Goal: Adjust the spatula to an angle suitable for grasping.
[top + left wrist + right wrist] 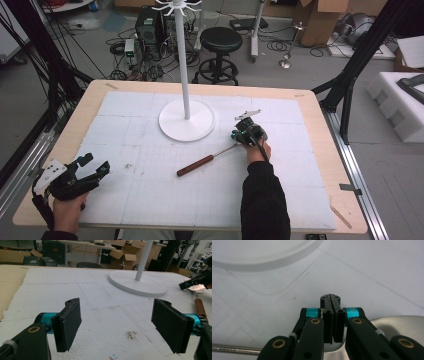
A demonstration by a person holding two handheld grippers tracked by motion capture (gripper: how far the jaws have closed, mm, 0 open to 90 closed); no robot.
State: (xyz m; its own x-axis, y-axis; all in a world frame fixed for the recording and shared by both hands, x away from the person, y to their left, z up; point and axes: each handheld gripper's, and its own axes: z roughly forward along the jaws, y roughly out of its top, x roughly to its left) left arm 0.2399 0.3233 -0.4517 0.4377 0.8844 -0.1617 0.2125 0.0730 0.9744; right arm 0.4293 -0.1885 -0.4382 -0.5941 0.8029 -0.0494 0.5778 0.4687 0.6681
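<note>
A utensil with a brown wooden handle and a thin metal shaft lies on the white foam sheet, pointing up to the right. My right gripper hovers over its metal head, jaws shut, pads pressed together with nothing visible between them. The shaft runs off to the left below it. My left gripper rests at the table's near left, jaws open and empty. From there the handle and the right gripper show at the far right.
A white coat-stand base with its pole stands at the back middle of the sheet, just left of my right gripper. The wooden table rim frames the foam. A black stool and cartons stand on the floor beyond.
</note>
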